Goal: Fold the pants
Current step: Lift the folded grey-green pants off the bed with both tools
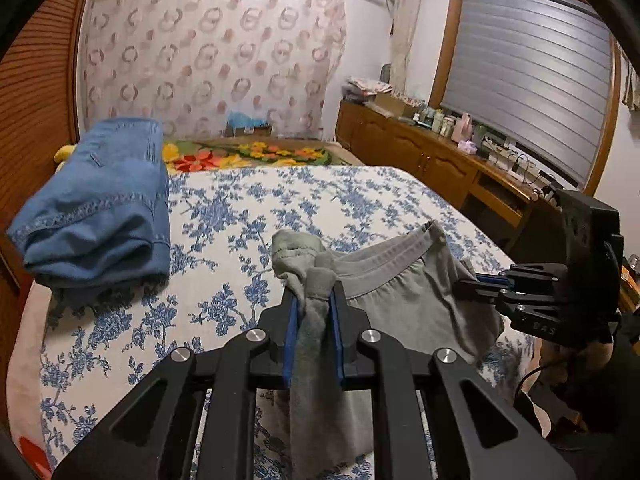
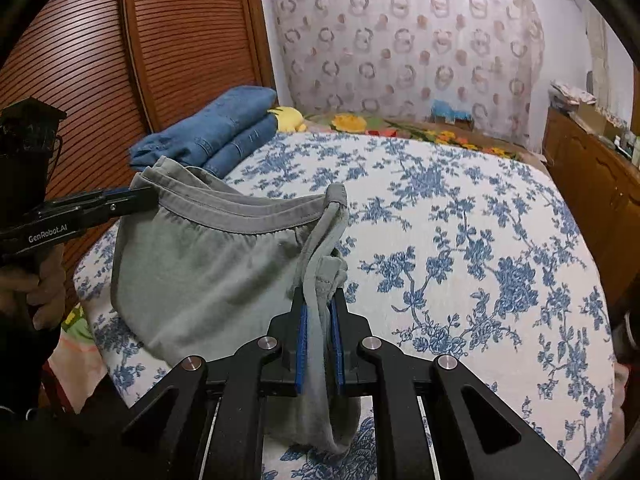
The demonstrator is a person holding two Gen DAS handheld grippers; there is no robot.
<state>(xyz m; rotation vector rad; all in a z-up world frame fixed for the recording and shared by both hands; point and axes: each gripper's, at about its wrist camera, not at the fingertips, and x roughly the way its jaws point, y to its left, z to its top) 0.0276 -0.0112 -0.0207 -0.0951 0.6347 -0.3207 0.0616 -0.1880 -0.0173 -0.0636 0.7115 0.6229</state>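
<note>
Grey pants (image 2: 200,272) hang by their waistband above the floral-sheeted bed (image 2: 460,240), stretched between 2 grippers: left gripper (image 1: 314,320) and right gripper (image 2: 318,320) each clamp a bunched end. Folded blue jeans (image 1: 96,208) lie nearby on the bed.

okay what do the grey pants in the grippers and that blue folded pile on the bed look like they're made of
Grey pants: probably soft cotton jersey knit, matte, draping limply, with a gathered elastic-looking waistband. Both the left gripper and right gripper pinch it. Blue folded pile: looks like denim, given its faded blue weave and visible stitched seams, though it could be lighter chambray.
</note>
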